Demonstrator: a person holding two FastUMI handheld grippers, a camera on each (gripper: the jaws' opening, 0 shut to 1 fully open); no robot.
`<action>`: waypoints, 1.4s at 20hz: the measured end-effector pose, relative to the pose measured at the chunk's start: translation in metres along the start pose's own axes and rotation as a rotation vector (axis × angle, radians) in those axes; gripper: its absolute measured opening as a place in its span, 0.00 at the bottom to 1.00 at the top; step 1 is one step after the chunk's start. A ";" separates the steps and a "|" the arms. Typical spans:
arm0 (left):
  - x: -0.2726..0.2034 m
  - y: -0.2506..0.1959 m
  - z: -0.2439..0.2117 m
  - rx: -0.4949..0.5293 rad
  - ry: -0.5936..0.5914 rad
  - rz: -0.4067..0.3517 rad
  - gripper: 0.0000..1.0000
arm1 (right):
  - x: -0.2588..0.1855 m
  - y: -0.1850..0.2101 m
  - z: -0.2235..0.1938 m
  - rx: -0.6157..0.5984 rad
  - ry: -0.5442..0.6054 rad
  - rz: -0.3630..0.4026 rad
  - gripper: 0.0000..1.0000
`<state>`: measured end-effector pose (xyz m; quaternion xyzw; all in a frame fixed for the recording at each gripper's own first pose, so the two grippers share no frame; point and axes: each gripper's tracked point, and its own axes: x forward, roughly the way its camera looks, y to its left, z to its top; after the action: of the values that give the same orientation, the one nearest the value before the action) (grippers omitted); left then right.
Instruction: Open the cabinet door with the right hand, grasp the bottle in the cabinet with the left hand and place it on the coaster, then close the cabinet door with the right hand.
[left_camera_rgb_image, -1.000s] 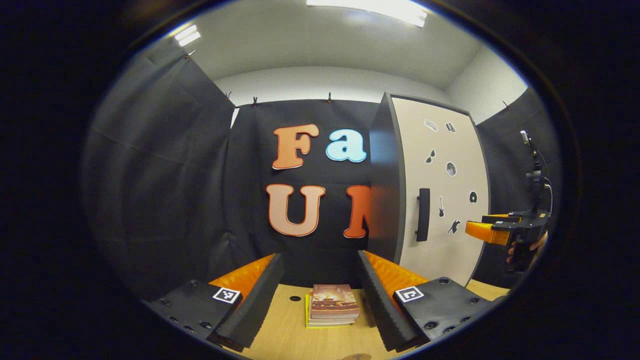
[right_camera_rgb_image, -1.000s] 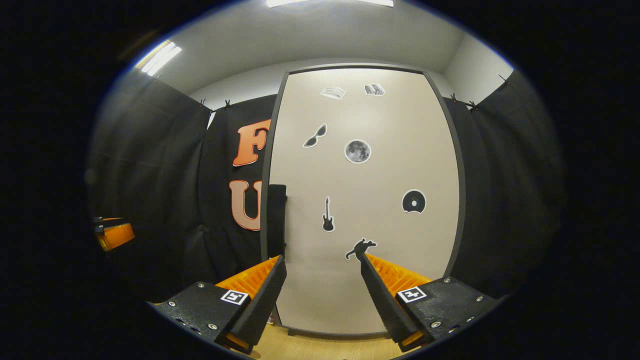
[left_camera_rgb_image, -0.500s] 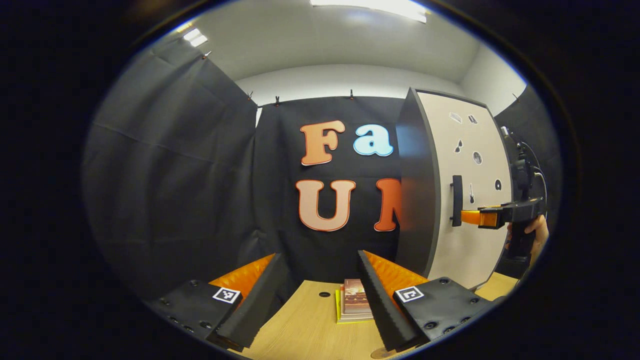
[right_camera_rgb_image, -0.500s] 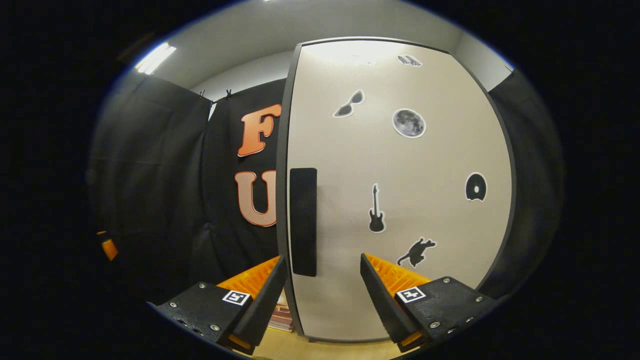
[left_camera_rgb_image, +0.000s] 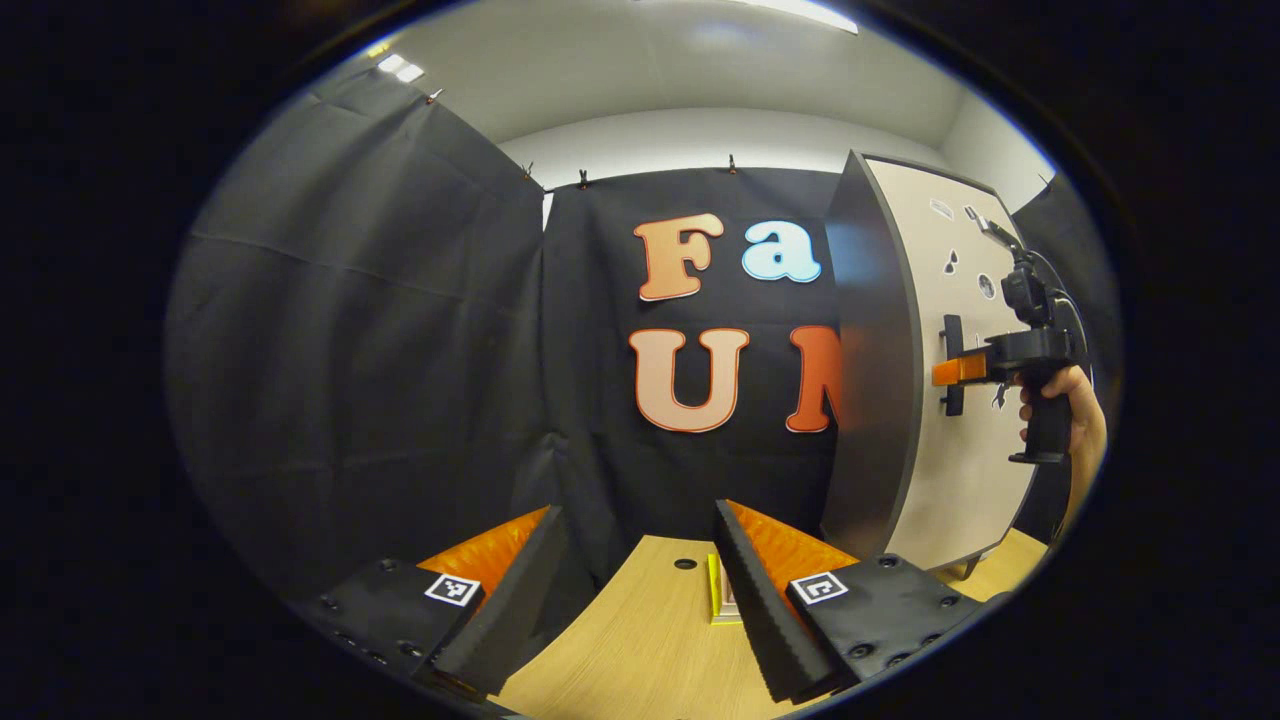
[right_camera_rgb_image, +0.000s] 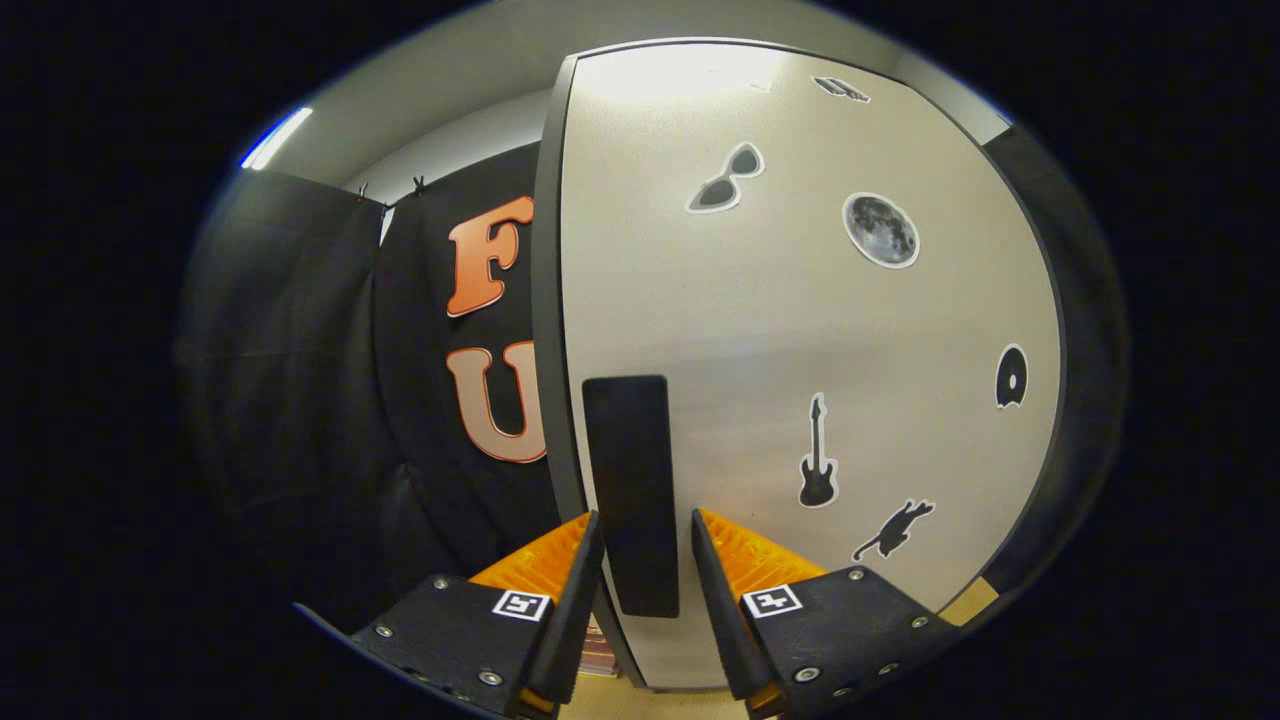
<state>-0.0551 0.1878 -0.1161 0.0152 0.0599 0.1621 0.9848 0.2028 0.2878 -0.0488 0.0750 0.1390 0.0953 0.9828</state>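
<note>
Black and slab-shaped, the handle (right_camera_rgb_image: 632, 495) stands upright near the left edge of the pale cabinet door (right_camera_rgb_image: 800, 330), which is shut as far as we can see. In the right gripper view our right gripper (right_camera_rgb_image: 640, 590) has its two fingers either side of the handle's lower half, with a sliver of gap on each side, so we judge it parted around the handle and not yet clamped. In the left gripper view the same gripper (left_camera_rgb_image: 950, 370) shows at the door (left_camera_rgb_image: 960, 400), a hand (left_camera_rgb_image: 1075, 420) on its grip. The bottle must be behind that door; we cannot see it. We cannot make out the coaster either.

Our left gripper (left_camera_rgb_image: 635, 590) hangs released over the wooden table (left_camera_rgb_image: 640, 650), gripping nothing, with a small stack of books (left_camera_rgb_image: 722, 598) just beyond its fingers.

What worries us from here:
- We catch only the lower part of the handle; if we pull before both fingers bite, they may slide off its bottom end.
- The door's hinges appear to be on the far right edge, so a straight pull instead of an arc could twist the grip loose.
- The cabinet stands on the table; a hard tug may drag or rock it and topple the bottle inside.
</note>
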 end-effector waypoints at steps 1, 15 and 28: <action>-0.003 0.003 0.001 0.002 0.000 0.006 0.94 | 0.002 0.001 -0.003 -0.004 0.015 -0.010 0.42; -0.023 -0.092 0.012 -0.015 -0.023 -0.149 0.94 | -0.073 0.009 0.010 -0.008 -0.006 0.208 0.22; -0.021 -0.257 0.003 -0.015 -0.010 -0.406 0.96 | -0.195 -0.066 0.024 -0.022 -0.132 0.242 0.22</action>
<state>0.0073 -0.0622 -0.1239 -0.0035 0.0558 -0.0393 0.9977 0.0364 0.1803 0.0130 0.0865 0.0630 0.2097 0.9719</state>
